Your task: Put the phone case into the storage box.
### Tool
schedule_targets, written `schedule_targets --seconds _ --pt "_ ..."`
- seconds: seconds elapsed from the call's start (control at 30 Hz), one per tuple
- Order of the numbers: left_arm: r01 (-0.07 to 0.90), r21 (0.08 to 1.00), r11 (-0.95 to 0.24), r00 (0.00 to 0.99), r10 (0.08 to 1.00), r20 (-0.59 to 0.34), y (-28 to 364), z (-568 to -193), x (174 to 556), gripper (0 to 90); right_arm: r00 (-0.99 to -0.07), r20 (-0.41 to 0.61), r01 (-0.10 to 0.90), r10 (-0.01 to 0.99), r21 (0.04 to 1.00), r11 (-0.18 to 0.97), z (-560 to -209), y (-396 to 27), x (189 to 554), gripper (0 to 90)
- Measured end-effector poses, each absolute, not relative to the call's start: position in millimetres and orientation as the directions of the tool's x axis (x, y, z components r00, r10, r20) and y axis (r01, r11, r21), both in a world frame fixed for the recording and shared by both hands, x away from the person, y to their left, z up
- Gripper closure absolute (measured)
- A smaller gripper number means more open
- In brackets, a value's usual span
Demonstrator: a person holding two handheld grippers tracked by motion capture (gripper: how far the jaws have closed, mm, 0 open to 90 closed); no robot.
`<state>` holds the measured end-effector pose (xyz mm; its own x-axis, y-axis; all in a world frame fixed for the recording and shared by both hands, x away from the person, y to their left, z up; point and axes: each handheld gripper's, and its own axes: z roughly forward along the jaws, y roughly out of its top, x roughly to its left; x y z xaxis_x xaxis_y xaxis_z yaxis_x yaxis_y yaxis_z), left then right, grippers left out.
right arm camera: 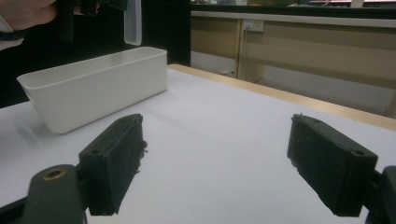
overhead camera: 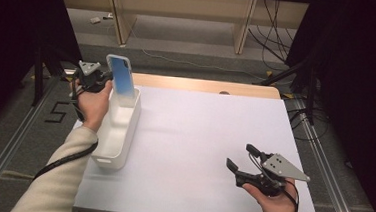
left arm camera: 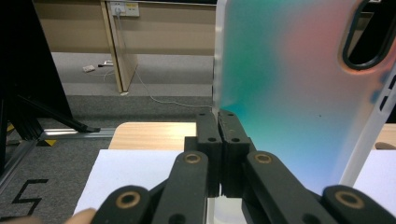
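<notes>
A translucent phone case [overhead camera: 121, 77] with a blue-to-pink tint stands upright over the far end of a white oblong bin [overhead camera: 117, 133]. My left gripper [overhead camera: 109, 75] is shut on the case's edge, reaching in from the bin's left side. In the left gripper view the jaws are pressed together [left arm camera: 219, 128] on the case [left arm camera: 289, 93], whose camera cutout sits at the top right. My right gripper [overhead camera: 240, 159] rests low near the table's front right, open with nothing between its fingers [right arm camera: 116, 158]. The right gripper view has the bin [right arm camera: 93, 88] and the case's lower end [right arm camera: 133, 23] hanging above it.
A white sheet covers the table [overhead camera: 204, 132], with a wooden strip along the far edge [overhead camera: 202, 85]. Beyond lie a grey floor, cables and wooden furniture legs. Dark stands flank both sides of the table.
</notes>
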<state>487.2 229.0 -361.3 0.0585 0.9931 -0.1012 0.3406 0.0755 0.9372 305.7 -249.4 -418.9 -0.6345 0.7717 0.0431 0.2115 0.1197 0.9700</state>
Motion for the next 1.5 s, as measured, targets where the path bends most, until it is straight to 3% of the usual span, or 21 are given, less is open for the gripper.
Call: schedule_targets --seconds 1.5 --pt "0.393 0.917 0.066 0.025 0.996 -0.082 229 -375 508 88.6 -0.639 0.049 0.203 0.768 0.973 0.106 -421 -248 307 19.7"
